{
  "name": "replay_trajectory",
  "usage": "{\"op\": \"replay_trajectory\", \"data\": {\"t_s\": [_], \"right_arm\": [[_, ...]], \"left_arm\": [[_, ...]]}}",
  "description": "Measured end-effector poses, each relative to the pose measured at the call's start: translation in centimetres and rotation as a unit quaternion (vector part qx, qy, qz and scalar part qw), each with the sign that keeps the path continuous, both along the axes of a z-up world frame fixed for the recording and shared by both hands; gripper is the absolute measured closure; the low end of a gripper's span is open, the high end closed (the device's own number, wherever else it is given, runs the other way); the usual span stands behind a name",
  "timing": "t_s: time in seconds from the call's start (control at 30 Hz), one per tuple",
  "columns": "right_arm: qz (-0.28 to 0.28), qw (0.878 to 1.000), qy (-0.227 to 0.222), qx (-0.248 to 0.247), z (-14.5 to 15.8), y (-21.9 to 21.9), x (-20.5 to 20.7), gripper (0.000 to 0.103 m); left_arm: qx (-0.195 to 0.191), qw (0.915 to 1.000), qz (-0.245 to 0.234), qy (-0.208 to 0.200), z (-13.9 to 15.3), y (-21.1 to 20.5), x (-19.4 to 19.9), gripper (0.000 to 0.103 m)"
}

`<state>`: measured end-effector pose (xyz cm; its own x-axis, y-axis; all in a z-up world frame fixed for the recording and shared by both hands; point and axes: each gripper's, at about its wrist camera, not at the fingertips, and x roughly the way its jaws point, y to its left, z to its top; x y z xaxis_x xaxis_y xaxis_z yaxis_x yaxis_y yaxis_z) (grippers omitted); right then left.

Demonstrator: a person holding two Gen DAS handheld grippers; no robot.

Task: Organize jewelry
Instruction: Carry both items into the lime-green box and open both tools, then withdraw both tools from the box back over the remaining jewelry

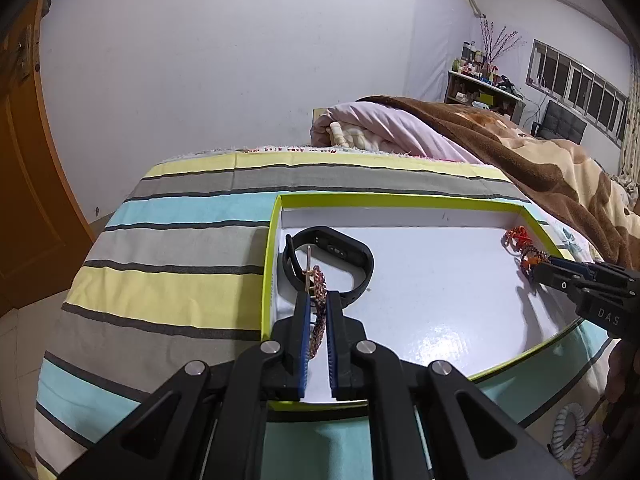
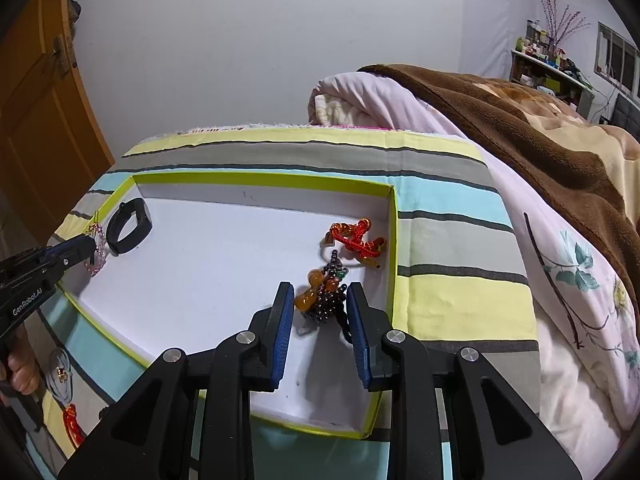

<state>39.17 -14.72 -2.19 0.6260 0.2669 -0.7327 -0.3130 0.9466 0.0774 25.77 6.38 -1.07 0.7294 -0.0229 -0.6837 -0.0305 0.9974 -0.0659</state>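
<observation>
A shallow box (image 1: 276,216) with a lime rim and white floor lies on the striped bedspread; it also shows in the right wrist view (image 2: 394,232). My left gripper (image 1: 316,300) is shut on a pink beaded bracelet (image 1: 318,320) over the box's left edge, next to a black smart band (image 1: 352,256). The bracelet (image 2: 98,252) and band (image 2: 128,226) also show in the right wrist view. My right gripper (image 2: 320,292) is open around a dark bead and amber gourd charm (image 2: 324,300) on the box floor. A red knotted charm (image 2: 360,240) lies just beyond it.
A rolled quilt (image 2: 360,96) and brown blanket (image 2: 540,132) lie to the right. A coiled hair tie (image 1: 568,428), a grey ring item (image 2: 60,376) and a red knot charm (image 2: 74,424) lie on the bedspread near the box's front. A wooden door (image 1: 24,200) stands at left.
</observation>
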Motion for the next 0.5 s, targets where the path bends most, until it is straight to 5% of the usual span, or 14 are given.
{"op": "replay_trajectory", "data": {"t_s": [0.17, 0.27, 0.5], "right_arm": [[0.001, 1.0, -0.013, 0.002, 0.7, 0.0, -1.0, 0.066], [0.004, 1.0, -0.021, 0.008, 1.3, -0.2, -2.2, 0.066], [0.01, 0.999, -0.046, 0.02, 3.2, -0.9, -6.3, 0.066]], "left_arm": [[-0.001, 1.0, 0.003, 0.0, 0.1, 0.2, -0.4, 0.093], [-0.005, 1.0, 0.001, -0.007, 0.5, 0.2, -1.1, 0.086], [-0.006, 0.9994, -0.003, -0.034, 2.4, 0.1, -4.7, 0.085]]}}
